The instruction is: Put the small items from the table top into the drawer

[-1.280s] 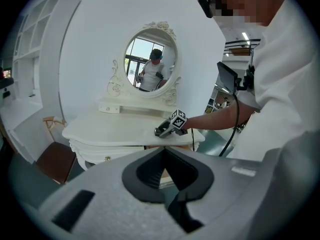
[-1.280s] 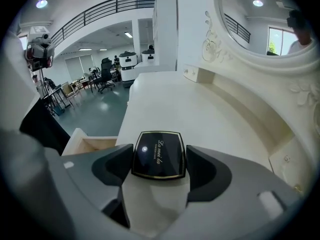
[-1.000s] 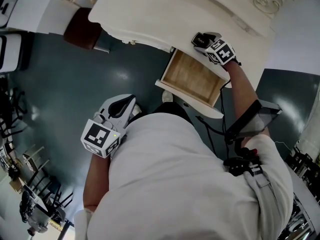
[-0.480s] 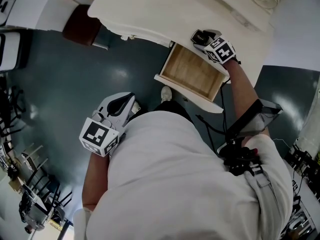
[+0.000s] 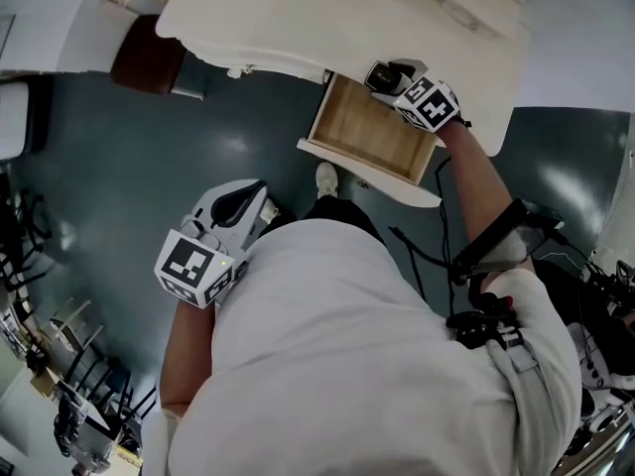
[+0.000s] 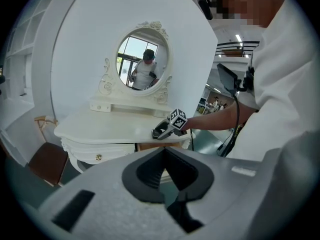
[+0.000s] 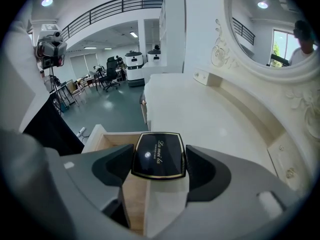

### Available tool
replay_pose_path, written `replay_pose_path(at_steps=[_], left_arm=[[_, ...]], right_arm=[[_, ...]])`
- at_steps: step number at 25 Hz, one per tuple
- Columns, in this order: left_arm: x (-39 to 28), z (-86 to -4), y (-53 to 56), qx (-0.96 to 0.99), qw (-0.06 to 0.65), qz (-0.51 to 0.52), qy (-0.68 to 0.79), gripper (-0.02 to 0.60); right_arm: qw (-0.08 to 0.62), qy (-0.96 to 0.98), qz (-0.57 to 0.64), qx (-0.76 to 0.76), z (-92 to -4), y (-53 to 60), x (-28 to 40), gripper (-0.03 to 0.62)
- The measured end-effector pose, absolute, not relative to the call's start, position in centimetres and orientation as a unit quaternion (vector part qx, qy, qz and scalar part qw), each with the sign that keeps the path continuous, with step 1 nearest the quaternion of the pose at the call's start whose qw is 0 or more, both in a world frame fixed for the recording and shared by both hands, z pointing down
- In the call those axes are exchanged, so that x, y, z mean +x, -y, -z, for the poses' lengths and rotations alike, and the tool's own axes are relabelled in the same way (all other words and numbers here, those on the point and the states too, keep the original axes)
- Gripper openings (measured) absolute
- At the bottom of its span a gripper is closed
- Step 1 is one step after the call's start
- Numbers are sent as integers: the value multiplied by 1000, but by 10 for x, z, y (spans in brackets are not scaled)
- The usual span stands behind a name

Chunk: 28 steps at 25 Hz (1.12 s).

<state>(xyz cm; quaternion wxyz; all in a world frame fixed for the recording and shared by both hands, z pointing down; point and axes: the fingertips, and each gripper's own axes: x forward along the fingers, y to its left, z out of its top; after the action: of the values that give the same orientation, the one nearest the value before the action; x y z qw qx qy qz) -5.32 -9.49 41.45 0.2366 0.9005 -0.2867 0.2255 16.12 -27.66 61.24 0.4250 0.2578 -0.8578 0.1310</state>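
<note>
My right gripper (image 5: 383, 74) is shut on a black compact with gold lettering (image 7: 158, 155), gripped flat between the two jaws. It hangs at the front edge of the white dressing table (image 5: 327, 18), right above the back corner of the open wooden drawer (image 5: 362, 132). In the right gripper view the drawer's bare inside (image 7: 131, 194) shows below the compact. My left gripper (image 5: 243, 204) hangs low beside my body, away from the table, jaws together and holding nothing. The left gripper view shows the right gripper (image 6: 159, 131) at the table edge.
An oval mirror (image 6: 142, 59) stands at the back of the table. A dark red seat (image 5: 147, 56) sits left of the table. My shoe (image 5: 325, 178) is on the grey floor just before the drawer front. A cable hangs along my right arm.
The right gripper with the compact has edged a little nearer the drawer opening. The head view has shifted slightly. The left gripper has barely moved.
</note>
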Motion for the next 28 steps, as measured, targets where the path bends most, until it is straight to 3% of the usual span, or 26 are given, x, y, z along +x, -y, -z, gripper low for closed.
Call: replay_pose_path(at_steps=[28], left_arm=[[-90,-418,86,892,248,-229,300,2]], right_arm=[[475,845,-128,209,-685,195,100,328]])
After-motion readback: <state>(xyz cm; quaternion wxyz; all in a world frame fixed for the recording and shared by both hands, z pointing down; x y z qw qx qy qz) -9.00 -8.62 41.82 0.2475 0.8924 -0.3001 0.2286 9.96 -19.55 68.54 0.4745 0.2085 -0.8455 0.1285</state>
